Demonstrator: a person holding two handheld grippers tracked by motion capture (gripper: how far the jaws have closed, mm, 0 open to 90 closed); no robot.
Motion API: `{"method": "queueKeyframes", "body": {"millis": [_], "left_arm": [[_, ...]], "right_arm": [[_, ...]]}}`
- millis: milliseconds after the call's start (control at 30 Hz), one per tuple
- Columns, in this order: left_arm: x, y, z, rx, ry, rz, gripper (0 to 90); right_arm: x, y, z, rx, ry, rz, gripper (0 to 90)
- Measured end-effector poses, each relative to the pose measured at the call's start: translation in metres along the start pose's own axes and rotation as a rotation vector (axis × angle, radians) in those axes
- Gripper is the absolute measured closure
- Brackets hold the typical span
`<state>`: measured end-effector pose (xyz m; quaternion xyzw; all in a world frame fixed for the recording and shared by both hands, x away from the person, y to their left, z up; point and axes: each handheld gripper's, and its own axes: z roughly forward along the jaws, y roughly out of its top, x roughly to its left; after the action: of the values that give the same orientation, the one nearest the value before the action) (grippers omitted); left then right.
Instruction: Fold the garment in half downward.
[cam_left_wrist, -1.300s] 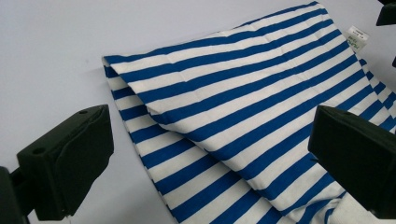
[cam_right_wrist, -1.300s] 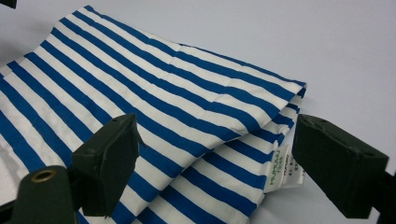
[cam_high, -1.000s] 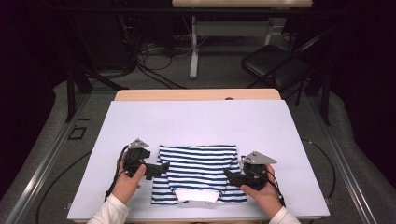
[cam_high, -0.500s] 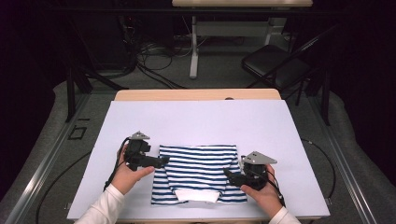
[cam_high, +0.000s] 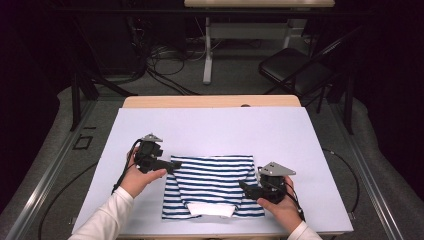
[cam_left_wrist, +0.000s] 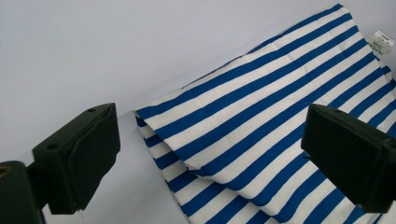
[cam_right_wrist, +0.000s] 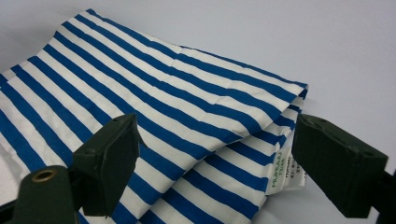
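Observation:
A blue-and-white striped garment lies folded flat near the front of the table, its white neck part toward the person. My left gripper is at the garment's far left corner. In the left gripper view its jaws stand wide apart, and the gripper straddles the folded corner of the cloth. My right gripper is at the right edge. It is open around the layered fold, close to a small sewn label. Neither pinches the cloth.
The table top is covered with a white sheet, with a wooden edge at the back. Beyond the table stand a black chair and a white desk leg, with cables on the floor.
My left gripper has moved away from the person along the garment's left edge to its far corner. The right gripper and the garment have stayed put.

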<state>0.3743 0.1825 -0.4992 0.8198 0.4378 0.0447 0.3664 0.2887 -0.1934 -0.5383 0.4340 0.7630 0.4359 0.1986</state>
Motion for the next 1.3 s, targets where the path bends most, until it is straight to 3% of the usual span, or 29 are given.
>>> {"method": "queueKeyframes", "body": {"millis": [233, 433, 867, 1167, 1300], "left_arm": [[0.007, 0.007, 0.004, 0.012, 0.012, 0.014, 15.1], [0.013, 0.012, 0.009, 0.021, 0.012, 0.003, 17.2], [0.016, 0.017, 0.020, 0.061, 0.030, 0.049, 32.7], [0.019, 0.017, 0.029, 0.071, 0.057, 0.062, 32.9], [0.019, 0.016, 0.033, 0.073, 0.047, 0.060, 34.6]], "right_arm": [[0.000, 0.000, 0.000, 0.001, -0.002, -0.007, 14.7], [0.000, 0.000, 0.000, 0.003, -0.001, -0.010, 14.8], [0.000, -0.001, 0.001, 0.007, 0.006, -0.011, 14.9], [0.000, -0.001, 0.002, 0.010, 0.010, -0.014, 15.0], [0.001, -0.001, 0.003, 0.013, 0.010, -0.013, 15.0]]}}
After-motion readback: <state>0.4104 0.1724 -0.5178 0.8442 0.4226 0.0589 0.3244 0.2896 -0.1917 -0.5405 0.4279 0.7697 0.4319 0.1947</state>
